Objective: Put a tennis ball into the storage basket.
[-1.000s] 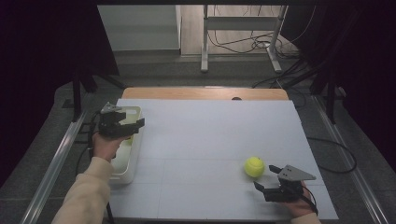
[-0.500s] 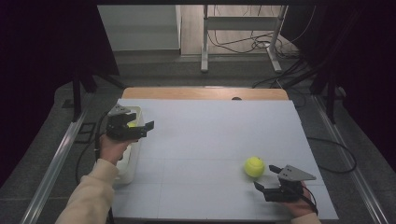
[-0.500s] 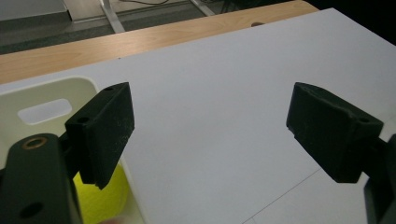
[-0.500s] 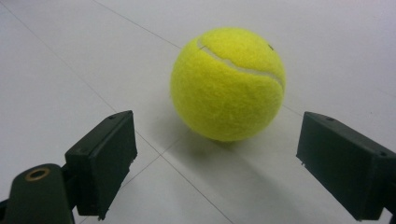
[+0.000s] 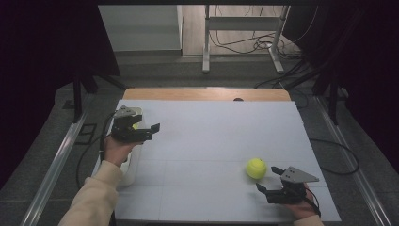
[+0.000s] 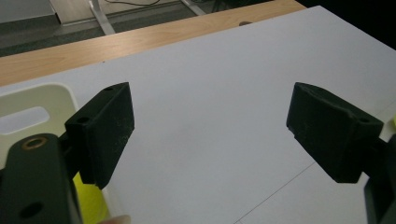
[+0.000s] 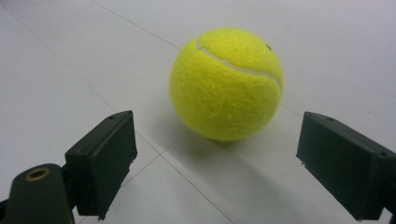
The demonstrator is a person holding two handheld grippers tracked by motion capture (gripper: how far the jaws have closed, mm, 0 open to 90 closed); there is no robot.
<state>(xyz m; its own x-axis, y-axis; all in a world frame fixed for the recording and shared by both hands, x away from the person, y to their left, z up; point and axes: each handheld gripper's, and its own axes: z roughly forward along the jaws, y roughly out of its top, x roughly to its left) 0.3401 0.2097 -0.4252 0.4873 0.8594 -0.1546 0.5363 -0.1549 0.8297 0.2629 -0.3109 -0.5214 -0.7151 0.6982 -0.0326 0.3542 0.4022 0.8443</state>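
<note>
Right then, one fuzzy yellow-green tennis ball (image 5: 256,168) sat on the white surface (image 5: 207,141) toward its right near corner, just ahead of the right hand-held gripper (image 7: 217,163), whose jaws stood apart and empty on either side of it, seemingly lined up for a grab. A second yellow ball (image 5: 135,126) appeared to lie in the single cream plastic bin (image 6: 32,112) at the left edge. Beside the bin the left hand-held gripper (image 5: 153,131) hung released, holding nothing, likely placed there after a drop.

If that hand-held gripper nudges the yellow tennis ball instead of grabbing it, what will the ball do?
The tennis ball is round and sits free on the smooth white table, so it would probably roll away. Its fuzzy felt should grip well between the open right hand-held gripper. It likely gives slightly, not breaks.
</note>
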